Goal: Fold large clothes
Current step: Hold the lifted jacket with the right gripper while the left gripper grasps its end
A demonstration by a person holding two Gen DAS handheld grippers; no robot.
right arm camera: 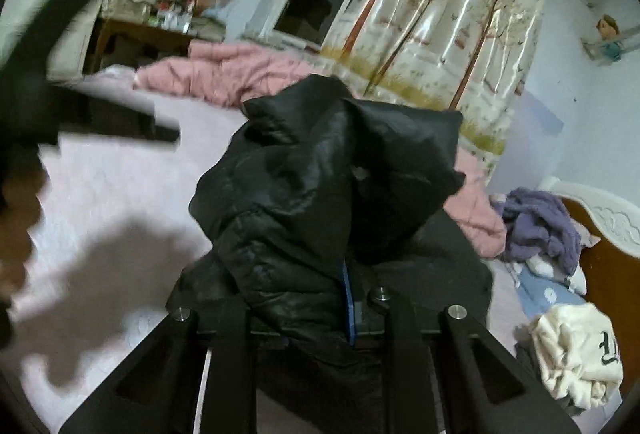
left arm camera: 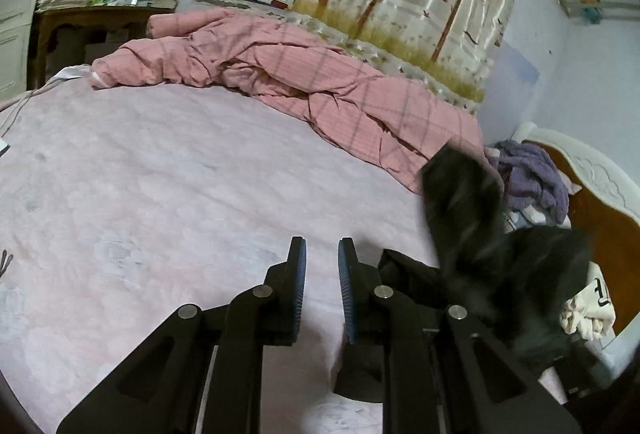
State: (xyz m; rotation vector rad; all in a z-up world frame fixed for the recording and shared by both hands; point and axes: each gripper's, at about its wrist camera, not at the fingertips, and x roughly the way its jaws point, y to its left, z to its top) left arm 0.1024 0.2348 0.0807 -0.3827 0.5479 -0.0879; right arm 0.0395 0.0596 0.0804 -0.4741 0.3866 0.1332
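A black padded jacket [right arm camera: 320, 169] is bunched up over my right gripper [right arm camera: 316, 298], which is shut on it; only the blue edge of one pad shows under the fabric. In the left wrist view the same jacket [left arm camera: 464, 201] is a blurred dark mass at the right, raised above the pale pink bed sheet [left arm camera: 160, 173]. My left gripper [left arm camera: 322, 270] hovers over the sheet just left of the jacket. Its jaws stand slightly apart with only sheet showing between the tips. A fold of the black fabric lies under its right finger.
A rumpled pink checked quilt [left arm camera: 280, 73] lies across the far side of the bed. A purple garment [left arm camera: 532, 173] and a cream garment with black lettering [left arm camera: 588, 310] sit by the white and brown headboard [left arm camera: 608, 201]. A cluttered desk [left arm camera: 100, 9] stands at the far left.
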